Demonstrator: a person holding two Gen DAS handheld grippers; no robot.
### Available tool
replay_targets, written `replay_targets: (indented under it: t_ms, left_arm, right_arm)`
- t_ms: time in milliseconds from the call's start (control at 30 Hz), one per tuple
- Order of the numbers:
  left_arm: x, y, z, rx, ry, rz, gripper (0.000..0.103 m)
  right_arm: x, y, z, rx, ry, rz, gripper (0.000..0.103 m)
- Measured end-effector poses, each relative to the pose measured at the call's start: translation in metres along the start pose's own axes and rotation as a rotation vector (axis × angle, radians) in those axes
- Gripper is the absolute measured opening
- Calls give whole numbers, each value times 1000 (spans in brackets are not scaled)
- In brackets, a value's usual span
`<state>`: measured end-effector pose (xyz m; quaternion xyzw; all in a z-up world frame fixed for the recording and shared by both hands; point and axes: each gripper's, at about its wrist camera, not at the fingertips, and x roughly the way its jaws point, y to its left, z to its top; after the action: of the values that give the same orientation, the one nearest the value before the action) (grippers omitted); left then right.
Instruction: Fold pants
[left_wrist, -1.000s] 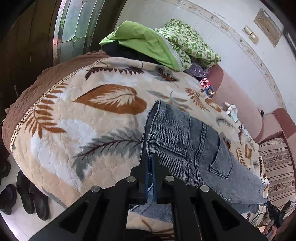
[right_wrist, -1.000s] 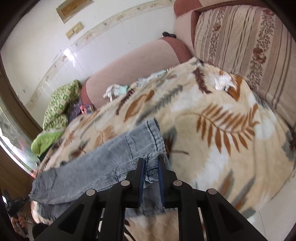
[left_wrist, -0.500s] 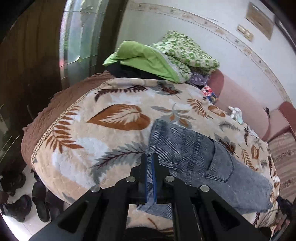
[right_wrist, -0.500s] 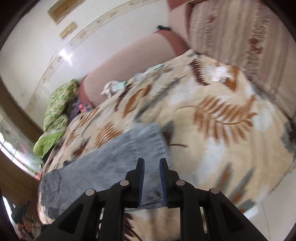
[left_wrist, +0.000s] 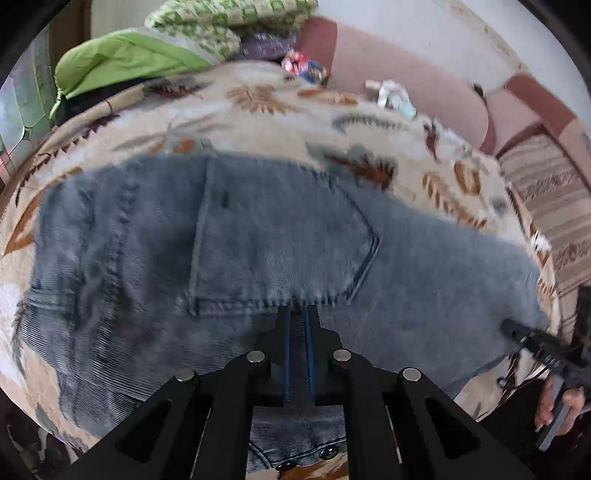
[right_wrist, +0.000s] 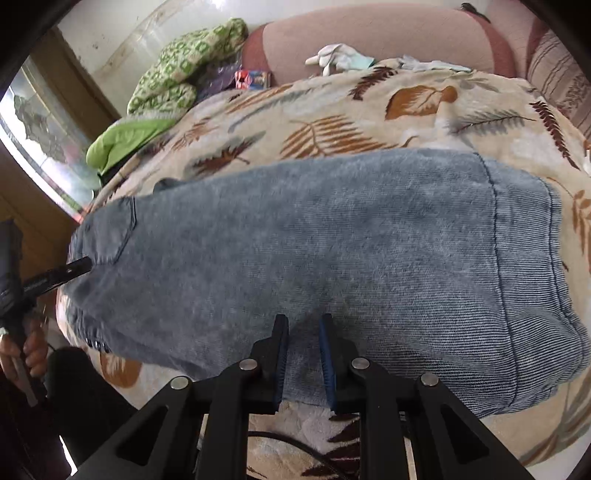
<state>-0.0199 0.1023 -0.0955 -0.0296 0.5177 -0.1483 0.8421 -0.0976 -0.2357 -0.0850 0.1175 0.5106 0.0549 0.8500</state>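
Grey-blue denim pants (left_wrist: 280, 236) lie flat on a leaf-patterned blanket (left_wrist: 258, 107), folded lengthwise, back pocket up, waist at the left. My left gripper (left_wrist: 298, 314) hovers over the pocket's lower edge, its jaws a narrow gap apart and empty. In the right wrist view the pants (right_wrist: 332, 243) stretch across the bed, hem at the right. My right gripper (right_wrist: 303, 325) is open and empty above the leg's near edge. Each gripper shows at the edge of the other's view, the right one (left_wrist: 517, 330) and the left one (right_wrist: 74, 267).
Green bedding (left_wrist: 122, 59) and a patterned green pillow (right_wrist: 184, 70) are piled at the bed's far end. A pink padded headboard (right_wrist: 369, 40) runs along the wall, with white cloths (right_wrist: 340, 57) beside it. A striped cushion (left_wrist: 546, 192) lies at the right.
Both grippers have let go of the pants and pulled back over them. The pants now lie flat on the blanket. The left gripper has swung right, from the waist to the pocket.
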Motion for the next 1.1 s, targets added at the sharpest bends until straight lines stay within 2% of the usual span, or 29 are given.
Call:
replay_targets:
  t_ms: [67, 333, 500, 600, 667, 733, 867, 900, 967, 1033, 1100]
  left_arm:
    - [7, -4, -10, 27, 18, 12, 6]
    - [-4, -20, -42, 174, -30, 70, 6]
    - [-24, -9, -50, 95, -31, -23, 6]
    - [-37, -16, -62, 104, -53, -45, 7]
    - [-40, -21, -68, 96, -37, -59, 16]
    - [-42, -26, -72, 98, -30, -74, 35]
    - [-44, -39, -77, 141, -85, -24, 57]
    - [-41, -39, -76, 131, -75, -36, 60]
    - [-36, -37, -74, 110, -62, -42, 60]
    - [-37, -39, -75, 150, -93, 28, 60]
    - [-45, -42, -77, 234, -153, 145, 60]
  right_arm:
    - [0, 0, -1, -18, 11, 15, 21]
    - [3, -4, -2, -16, 38, 72, 23]
    - [-1, 5, -3, -51, 21, 119, 24]
    - [-7, 13, -5, -85, -13, 141, 24]
    - [-10, 20, -6, -111, -31, 173, 24]
    - [-13, 30, -7, -134, -40, 225, 24]
    - [-17, 52, -13, -191, -57, 306, 24]
    - [-16, 61, -15, -204, -59, 311, 26]
    - [-11, 75, -18, -231, -46, 317, 32]
    - [-4, 87, -20, -253, -22, 318, 34]
    - [2, 97, -23, -261, -2, 326, 34]
